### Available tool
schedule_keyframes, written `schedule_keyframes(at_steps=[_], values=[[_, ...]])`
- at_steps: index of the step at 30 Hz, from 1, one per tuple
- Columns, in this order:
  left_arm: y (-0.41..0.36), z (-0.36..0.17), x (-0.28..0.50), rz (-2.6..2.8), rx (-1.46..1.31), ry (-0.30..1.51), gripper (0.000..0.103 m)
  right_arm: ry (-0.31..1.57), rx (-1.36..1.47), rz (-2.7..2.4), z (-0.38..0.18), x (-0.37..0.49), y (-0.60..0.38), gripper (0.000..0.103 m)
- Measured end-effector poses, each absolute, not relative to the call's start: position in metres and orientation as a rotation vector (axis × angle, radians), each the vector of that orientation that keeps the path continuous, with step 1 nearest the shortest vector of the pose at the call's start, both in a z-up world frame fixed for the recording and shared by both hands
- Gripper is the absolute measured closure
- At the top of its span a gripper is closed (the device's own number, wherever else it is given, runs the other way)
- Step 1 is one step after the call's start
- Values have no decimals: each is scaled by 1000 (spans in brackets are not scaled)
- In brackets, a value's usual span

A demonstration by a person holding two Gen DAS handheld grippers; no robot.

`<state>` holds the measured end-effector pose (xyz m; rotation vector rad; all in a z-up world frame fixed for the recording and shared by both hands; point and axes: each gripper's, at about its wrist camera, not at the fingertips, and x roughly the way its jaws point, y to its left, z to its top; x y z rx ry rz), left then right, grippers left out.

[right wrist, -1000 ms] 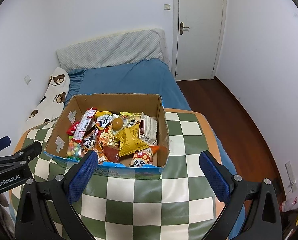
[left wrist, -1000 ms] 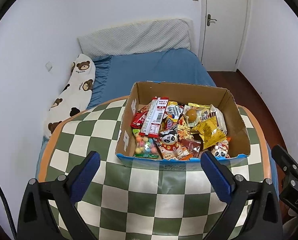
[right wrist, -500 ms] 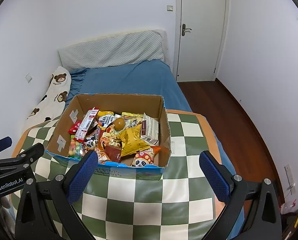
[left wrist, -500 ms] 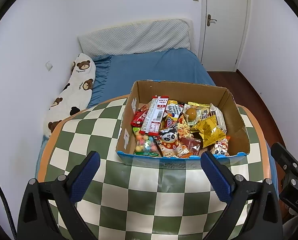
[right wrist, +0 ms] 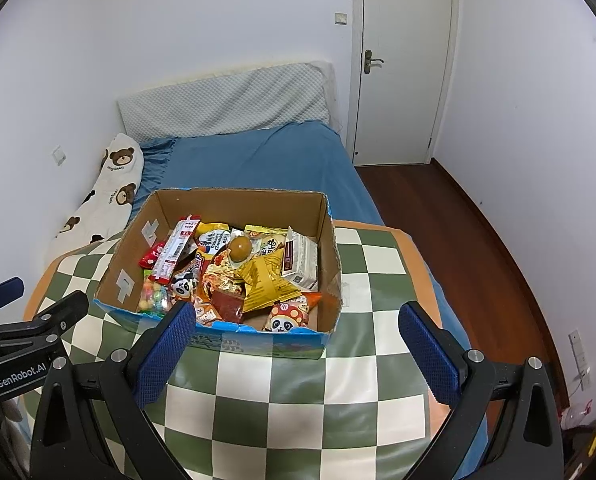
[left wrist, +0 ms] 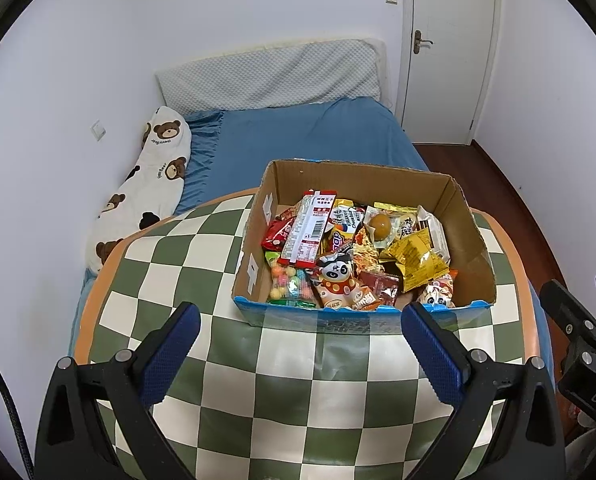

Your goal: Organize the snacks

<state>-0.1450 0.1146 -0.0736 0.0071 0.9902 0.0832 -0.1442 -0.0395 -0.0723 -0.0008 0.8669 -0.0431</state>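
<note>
A cardboard box (left wrist: pixel 470 216) full of mixed snack packets stands on a green-and-white checked table (left wrist: pixel 298 392); it also shows in the right wrist view (right wrist: pixel 326 220). Inside lie a red-and-white bar (left wrist: pixel 308 232), a yellow bag (left wrist: pixel 416 260), a panda packet (left wrist: pixel 338 280) and a candy bag (left wrist: pixel 288 282). My left gripper (left wrist: pixel 298 356) is open and empty, above the table just in front of the box. My right gripper (right wrist: pixel 296 354) is open and empty, in front of the box's right half.
A blue bed (left wrist: pixel 298 136) with a grey headboard pad and a bear-print pillow (left wrist: pixel 150 184) lies behind the table. A white door (right wrist: pixel 402 64) and wooden floor (right wrist: pixel 470 224) are at the right. The table edge (right wrist: pixel 422 260) curves right of the box.
Both grippers have drawn slightly back and up from the box; it sits a little farther in view. Nothing was grasped.
</note>
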Motion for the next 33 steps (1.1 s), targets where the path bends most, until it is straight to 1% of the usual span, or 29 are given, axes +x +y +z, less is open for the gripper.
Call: schedule_keyframes(at_steps=[33], values=[[107,-62,-152,82,12,960,0,857,-6,-34,-63,-150,-45,0]])
